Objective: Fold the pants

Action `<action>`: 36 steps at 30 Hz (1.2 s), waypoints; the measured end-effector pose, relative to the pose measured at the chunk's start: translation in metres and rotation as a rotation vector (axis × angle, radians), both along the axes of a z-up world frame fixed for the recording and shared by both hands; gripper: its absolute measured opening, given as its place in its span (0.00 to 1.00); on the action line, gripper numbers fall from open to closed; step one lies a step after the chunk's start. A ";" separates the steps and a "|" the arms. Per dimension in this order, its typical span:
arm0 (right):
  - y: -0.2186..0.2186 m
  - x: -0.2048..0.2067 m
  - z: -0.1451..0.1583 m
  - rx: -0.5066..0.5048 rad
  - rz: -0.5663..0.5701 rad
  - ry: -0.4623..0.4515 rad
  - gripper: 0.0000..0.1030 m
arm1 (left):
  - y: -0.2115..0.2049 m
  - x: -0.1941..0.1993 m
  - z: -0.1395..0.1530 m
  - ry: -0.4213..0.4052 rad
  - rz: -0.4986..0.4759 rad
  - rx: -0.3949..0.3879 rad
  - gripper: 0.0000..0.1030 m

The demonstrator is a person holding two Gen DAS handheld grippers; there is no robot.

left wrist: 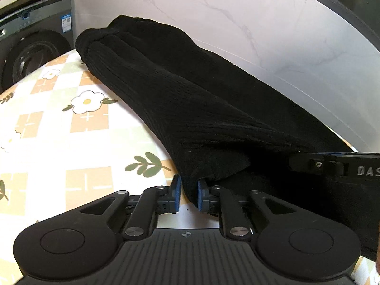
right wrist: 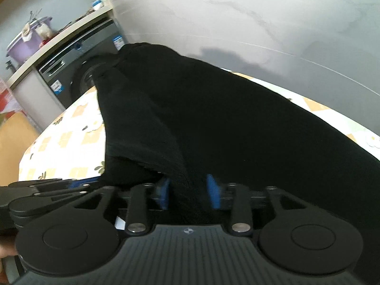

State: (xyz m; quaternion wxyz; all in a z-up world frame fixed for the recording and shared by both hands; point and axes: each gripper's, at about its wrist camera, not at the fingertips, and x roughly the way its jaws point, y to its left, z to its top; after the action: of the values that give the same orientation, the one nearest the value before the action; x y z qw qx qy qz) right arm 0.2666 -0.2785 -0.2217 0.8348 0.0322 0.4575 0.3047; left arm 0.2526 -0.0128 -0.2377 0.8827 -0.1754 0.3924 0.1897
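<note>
Black ribbed pants [left wrist: 190, 99] lie along the table, stretching away toward the wall, and fill the right wrist view [right wrist: 225, 118]. My left gripper [left wrist: 189, 194] is shut on the near edge of the pants, cloth pinched between its blue pads [left wrist: 177, 190]. My right gripper [right wrist: 188, 191] is shut on a fold of the same near edge, which is lifted off the table. The right gripper's body [left wrist: 344, 168] shows at the right in the left wrist view. The left gripper's body [right wrist: 42, 192] shows at the left in the right wrist view.
The table has a checked cloth with flowers [left wrist: 59, 123]. A marble wall [left wrist: 261, 23] stands close behind it. A washing machine [left wrist: 30, 54] sits beyond the table's left end under a counter with a purple container [right wrist: 26, 45].
</note>
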 end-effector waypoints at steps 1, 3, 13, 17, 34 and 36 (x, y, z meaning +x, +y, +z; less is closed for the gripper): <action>-0.003 0.000 0.000 0.007 -0.001 0.007 0.39 | -0.003 0.001 -0.001 0.002 0.003 0.019 0.27; -0.010 -0.001 -0.001 0.020 -0.007 0.016 0.39 | -0.004 0.005 0.003 0.000 0.004 0.061 0.31; -0.025 -0.005 -0.001 0.033 -0.032 0.023 0.40 | -0.028 0.028 0.015 -0.045 -0.107 0.194 0.30; -0.029 -0.003 -0.002 0.046 -0.054 0.034 0.40 | -0.034 0.044 0.007 0.018 -0.137 0.241 0.31; -0.033 -0.003 -0.006 0.064 -0.087 0.060 0.40 | -0.069 0.061 0.000 0.156 -0.346 0.458 0.37; -0.034 -0.004 -0.005 0.067 -0.092 0.062 0.40 | -0.071 0.064 -0.001 0.166 -0.363 0.476 0.38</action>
State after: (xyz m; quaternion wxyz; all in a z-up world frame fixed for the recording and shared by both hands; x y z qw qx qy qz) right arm 0.2622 -0.3125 -0.2271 0.8318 0.0903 0.4706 0.2802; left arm 0.3164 -0.0835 -0.2385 0.8835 0.1253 0.4325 0.1291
